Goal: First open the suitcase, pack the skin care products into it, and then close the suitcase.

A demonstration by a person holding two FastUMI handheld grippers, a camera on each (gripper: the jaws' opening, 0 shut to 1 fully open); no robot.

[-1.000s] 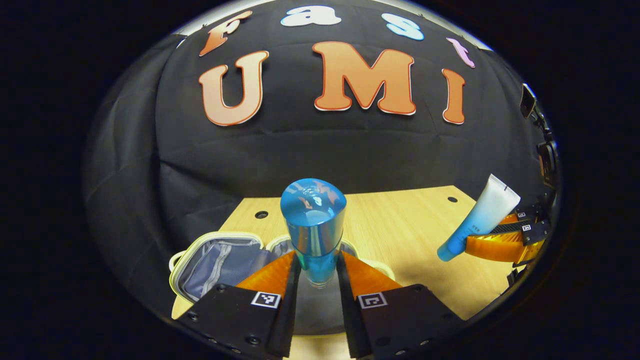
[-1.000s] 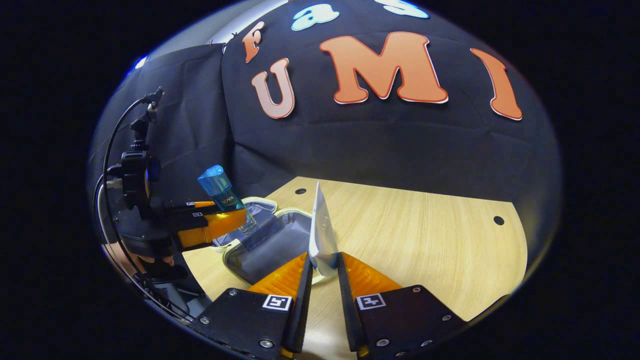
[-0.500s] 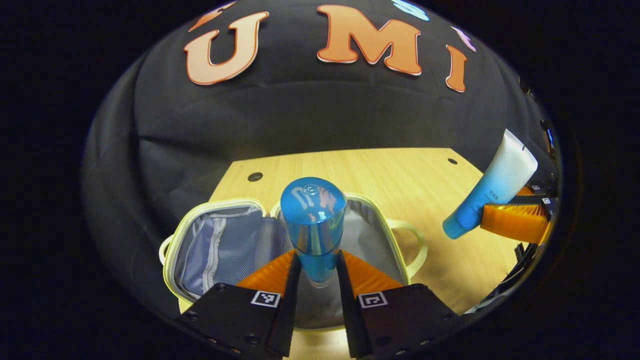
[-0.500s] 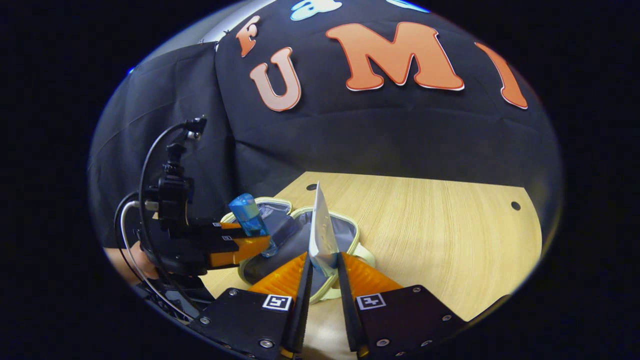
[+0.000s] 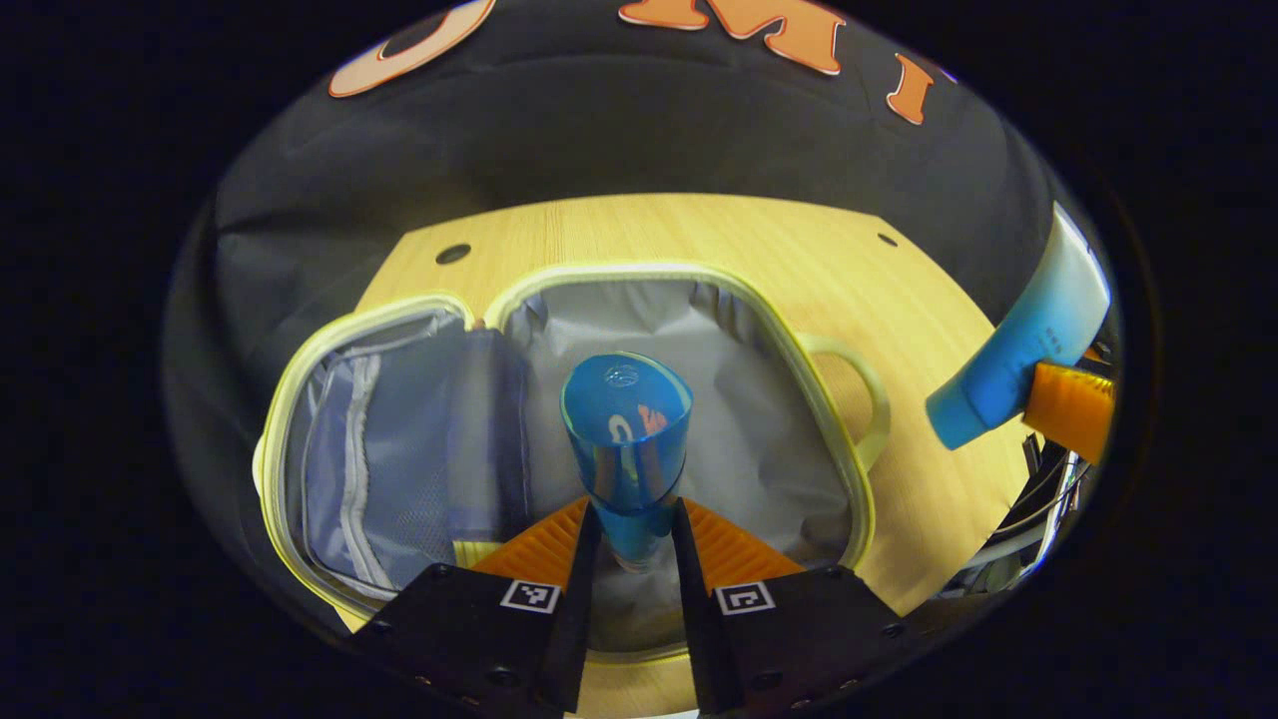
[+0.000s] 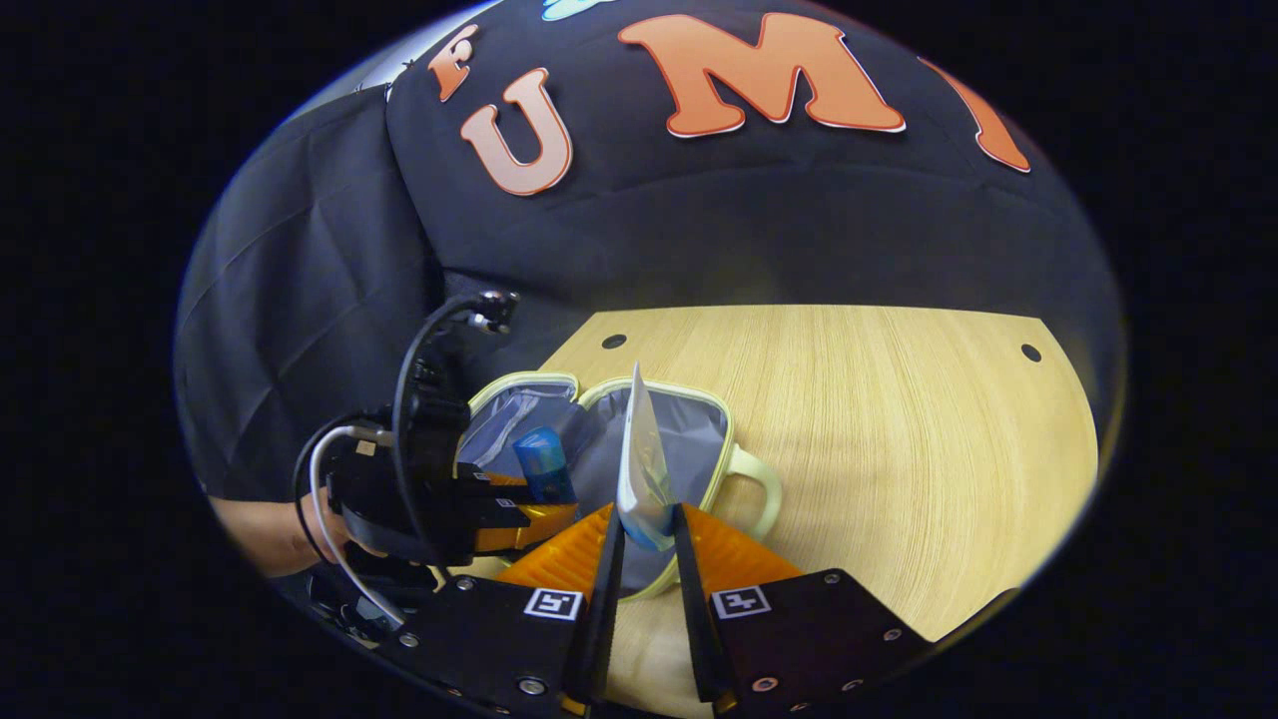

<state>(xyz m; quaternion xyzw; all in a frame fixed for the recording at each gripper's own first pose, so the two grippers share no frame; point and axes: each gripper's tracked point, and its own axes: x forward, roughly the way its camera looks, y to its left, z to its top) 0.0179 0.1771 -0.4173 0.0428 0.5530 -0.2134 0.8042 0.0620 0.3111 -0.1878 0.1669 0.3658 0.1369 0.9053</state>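
The pale-yellow suitcase point(image 5: 849, 459) lies open on the wooden table, grey lining up, its mesh-pocket lid half to the left. My left gripper point(image 5: 629, 529) is shut on a clear blue bottle point(image 5: 627, 439), held just over the right half's lining. In the left gripper view the white-and-blue tube point(image 5: 1018, 350) hangs at the right edge, over the table beside the handle. In the right gripper view my right gripper point(image 6: 644, 529) is shut on that tube point(image 6: 639, 469), seen edge-on above the suitcase point(image 6: 744, 469). The left gripper point(image 6: 539, 504) with the blue bottle point(image 6: 544, 464) shows at the left there.
The wooden table point(image 6: 879, 429) stretches far and to the right of the suitcase, with small round holes near its back corners. A person's hand point(image 6: 290, 529) holds the left gripper, with a cable looping above it. The black cloth wall rises behind.
Both grippers have come down and forward toward the open suitcase. The blue bottle now hangs low over the right half's lining, and the tube has moved nearer the suitcase.
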